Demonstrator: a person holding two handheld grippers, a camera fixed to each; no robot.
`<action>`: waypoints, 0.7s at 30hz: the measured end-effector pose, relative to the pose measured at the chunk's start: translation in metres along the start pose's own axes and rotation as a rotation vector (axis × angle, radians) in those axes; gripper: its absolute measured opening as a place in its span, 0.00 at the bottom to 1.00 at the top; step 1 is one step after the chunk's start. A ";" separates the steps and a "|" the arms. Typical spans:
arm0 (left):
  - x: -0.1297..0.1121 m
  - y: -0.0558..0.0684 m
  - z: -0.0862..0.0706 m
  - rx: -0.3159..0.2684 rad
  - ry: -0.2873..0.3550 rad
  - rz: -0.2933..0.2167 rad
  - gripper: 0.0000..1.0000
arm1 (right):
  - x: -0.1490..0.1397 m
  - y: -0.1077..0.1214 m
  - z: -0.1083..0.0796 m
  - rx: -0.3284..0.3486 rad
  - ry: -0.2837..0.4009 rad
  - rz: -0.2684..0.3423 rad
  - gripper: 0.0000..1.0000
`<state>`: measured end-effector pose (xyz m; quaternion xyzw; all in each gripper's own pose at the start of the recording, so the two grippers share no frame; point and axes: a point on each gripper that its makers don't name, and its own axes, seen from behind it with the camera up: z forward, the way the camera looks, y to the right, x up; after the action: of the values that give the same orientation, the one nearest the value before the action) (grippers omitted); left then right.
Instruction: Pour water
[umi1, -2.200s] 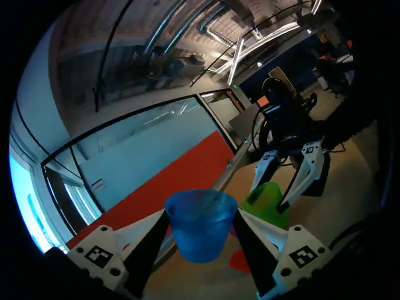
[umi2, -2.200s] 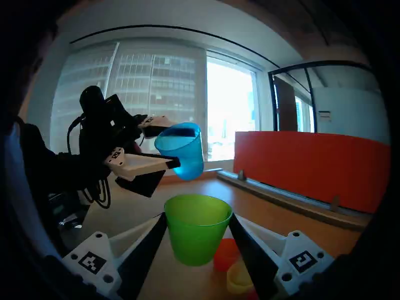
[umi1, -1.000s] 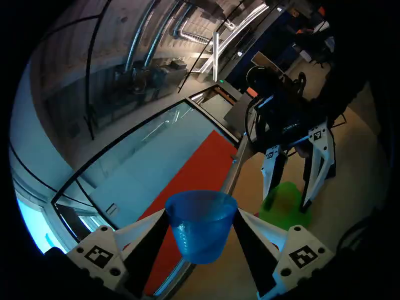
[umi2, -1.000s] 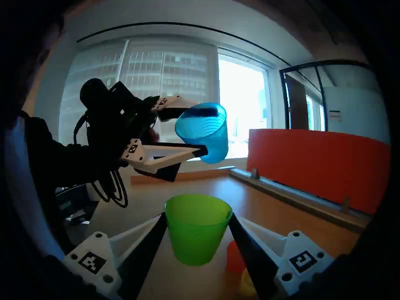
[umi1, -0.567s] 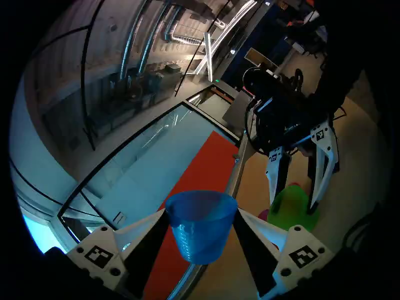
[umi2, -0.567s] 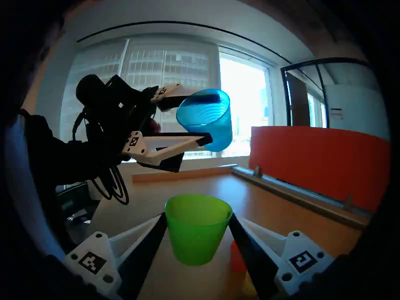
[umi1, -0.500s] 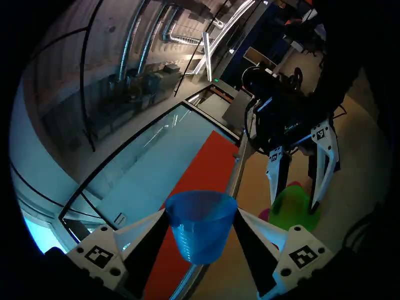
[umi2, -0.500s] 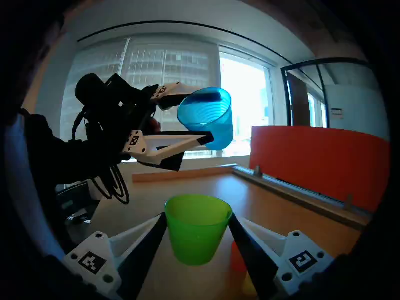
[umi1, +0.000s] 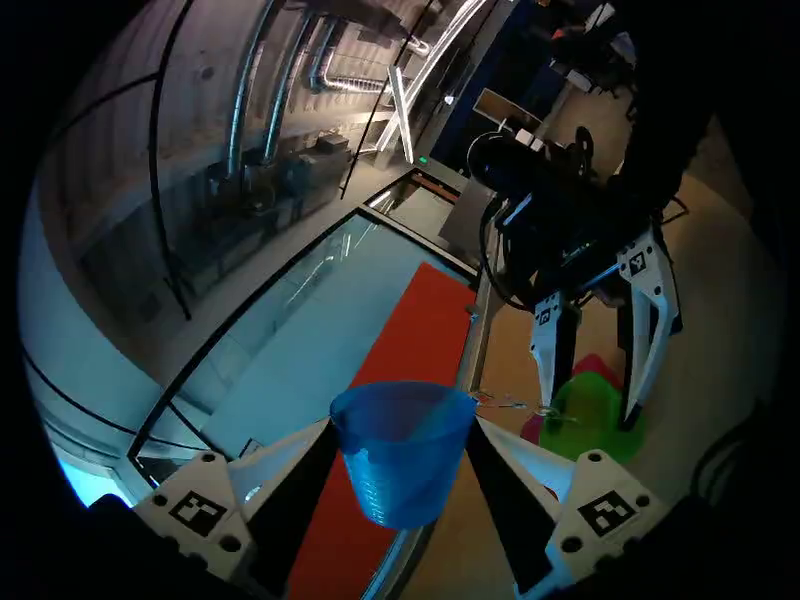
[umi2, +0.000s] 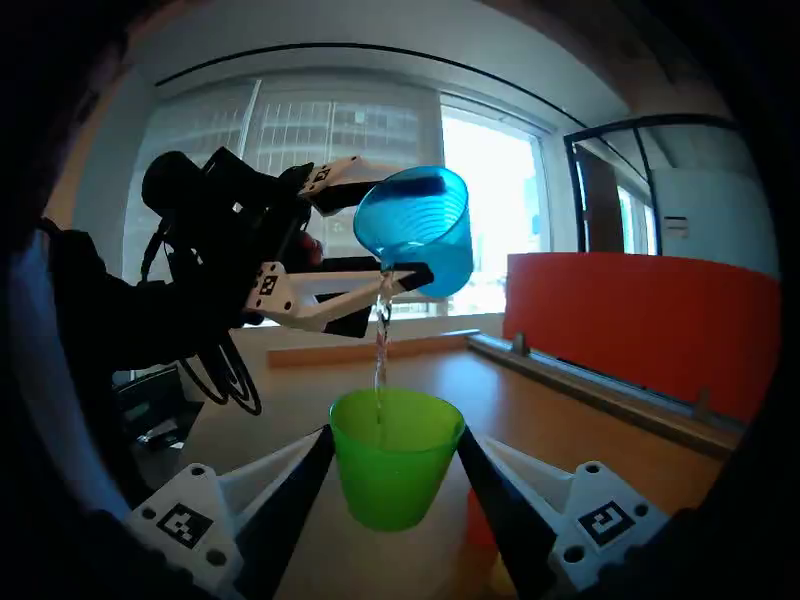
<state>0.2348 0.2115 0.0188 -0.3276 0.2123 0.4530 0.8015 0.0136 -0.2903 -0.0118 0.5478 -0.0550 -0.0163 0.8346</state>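
Water (umi2: 380, 350) runs from the tilted blue cup (umi2: 415, 230), pinched in your left gripper (umi1: 402, 430) jaws, into the green cup (umi2: 395, 475), pinched in your right gripper (umi2: 395, 437) jaws. Pour begun, not finished.

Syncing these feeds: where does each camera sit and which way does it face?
Left gripper view: on the left gripper, tilted, facing past its blue cup to the right gripper.
Right gripper view: on the right gripper, facing over its green cup to a dark sleeve and windows.
Shared: both cups, both grippers, the water stream.
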 end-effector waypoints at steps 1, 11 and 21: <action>0.001 0.000 0.000 0.000 0.001 0.004 0.86 | 0.000 0.000 0.000 0.000 0.000 0.000 0.92; 0.005 0.001 0.002 0.000 0.007 0.037 0.86 | -0.001 -0.002 -0.001 0.002 0.000 -0.004 0.92; 0.008 0.000 0.002 0.007 0.010 0.057 0.86 | 0.001 -0.004 -0.001 0.003 0.001 -0.009 0.92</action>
<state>0.2390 0.2173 0.0152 -0.3208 0.2269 0.4731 0.7885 0.0148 -0.2909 -0.0157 0.5495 -0.0522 -0.0199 0.8336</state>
